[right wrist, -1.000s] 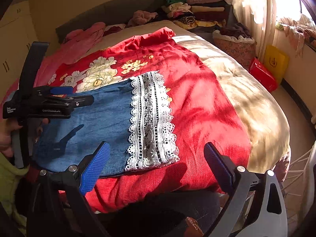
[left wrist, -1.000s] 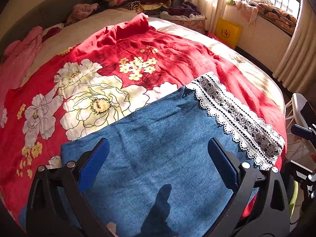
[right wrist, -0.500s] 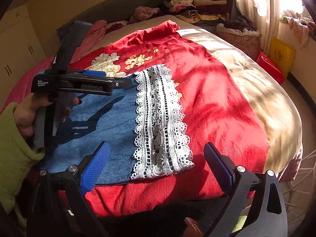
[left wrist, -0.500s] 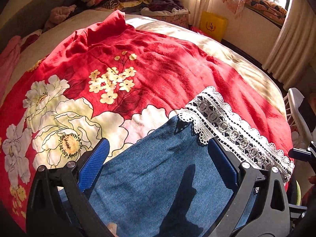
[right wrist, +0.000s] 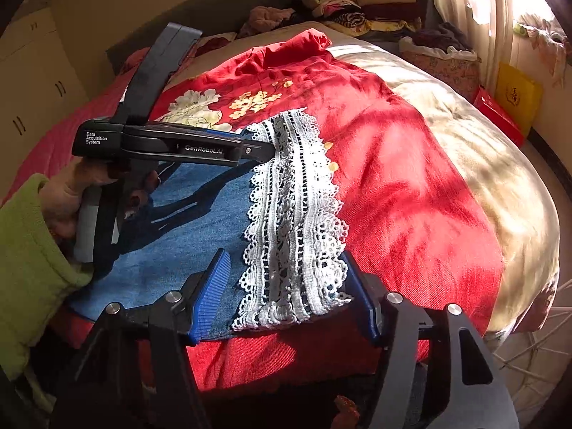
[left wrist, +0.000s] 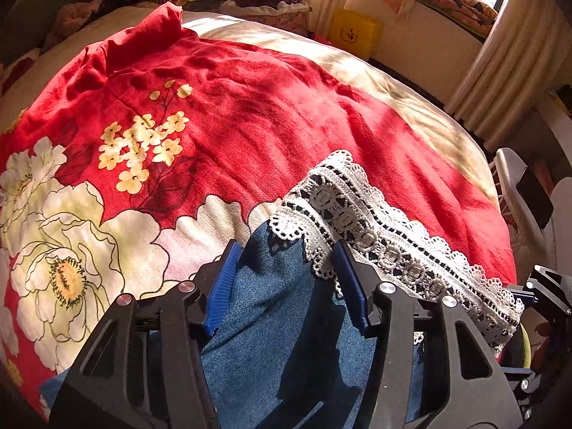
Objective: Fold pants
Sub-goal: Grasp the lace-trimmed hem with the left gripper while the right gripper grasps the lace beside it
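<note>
Denim pants (left wrist: 286, 321) with a white lace hem (right wrist: 293, 221) are lying on the red floral bedspread (left wrist: 250, 107). Left tongs (left wrist: 286, 271) and right tongs (right wrist: 286, 286) are both standing spread, straddling the lace hem's two ends.

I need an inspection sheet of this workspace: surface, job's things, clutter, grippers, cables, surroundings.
Surface: bed with red floral sheet, wrinkled.
Job's things: denim pants lying flat; white lace hem at one end.
Clutter: pile of clothes behind the bed.
Grippers: left gripper and right gripper both partly open, each straddling a corner at the lace hem.
Cables: nothing seen.
Surroundings: curtains, yellow bag, white cabinet.
</note>
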`<move>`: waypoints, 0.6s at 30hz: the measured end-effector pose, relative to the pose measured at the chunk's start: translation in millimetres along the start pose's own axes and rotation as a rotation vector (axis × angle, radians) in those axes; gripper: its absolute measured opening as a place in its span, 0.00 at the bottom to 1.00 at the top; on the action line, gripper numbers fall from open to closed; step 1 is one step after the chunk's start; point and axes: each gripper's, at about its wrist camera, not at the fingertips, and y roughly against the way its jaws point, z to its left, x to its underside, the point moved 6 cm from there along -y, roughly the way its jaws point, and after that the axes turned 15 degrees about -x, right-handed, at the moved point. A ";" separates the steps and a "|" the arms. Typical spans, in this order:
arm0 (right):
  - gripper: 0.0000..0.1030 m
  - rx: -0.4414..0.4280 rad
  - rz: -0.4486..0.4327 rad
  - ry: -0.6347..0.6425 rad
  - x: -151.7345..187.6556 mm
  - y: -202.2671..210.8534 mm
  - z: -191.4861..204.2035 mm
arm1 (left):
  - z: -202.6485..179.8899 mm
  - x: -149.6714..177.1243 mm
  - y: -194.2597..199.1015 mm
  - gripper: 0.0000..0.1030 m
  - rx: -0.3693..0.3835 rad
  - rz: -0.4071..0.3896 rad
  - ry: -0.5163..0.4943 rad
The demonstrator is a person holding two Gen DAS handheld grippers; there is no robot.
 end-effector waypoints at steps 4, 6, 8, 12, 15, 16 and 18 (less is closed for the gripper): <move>0.59 -0.011 0.019 -0.011 1.0 -8.6 -2.8 | -0.6 -0.9 -4.7 0.47 0.007 -0.009 0.001; 0.47 -0.018 0.015 -0.023 1.2 -7.6 -5.1 | -0.8 -0.3 -4.9 0.46 0.002 -0.004 0.013; 0.39 -0.034 0.005 -0.035 0.7 -5.7 -6.8 | -4.1 -0.9 -1.9 0.29 0.009 -0.002 0.013; 0.29 -0.057 0.001 -0.044 0.9 -5.1 -6.6 | -11.6 -0.2 1.2 0.14 -0.024 -0.008 -0.027; 0.25 -0.098 -0.015 -0.033 -0.3 -0.8 -0.1 | -10.7 0.6 5.3 0.11 -0.026 -0.022 -0.015; 0.24 -0.111 -0.022 -0.030 -1.2 1.2 2.7 | -10.3 1.1 8.1 0.10 -0.024 -0.027 -0.011; 0.24 -0.127 -0.033 -0.019 -3.3 5.6 9.0 | -8.5 1.7 15.5 0.09 -0.013 -0.041 -0.001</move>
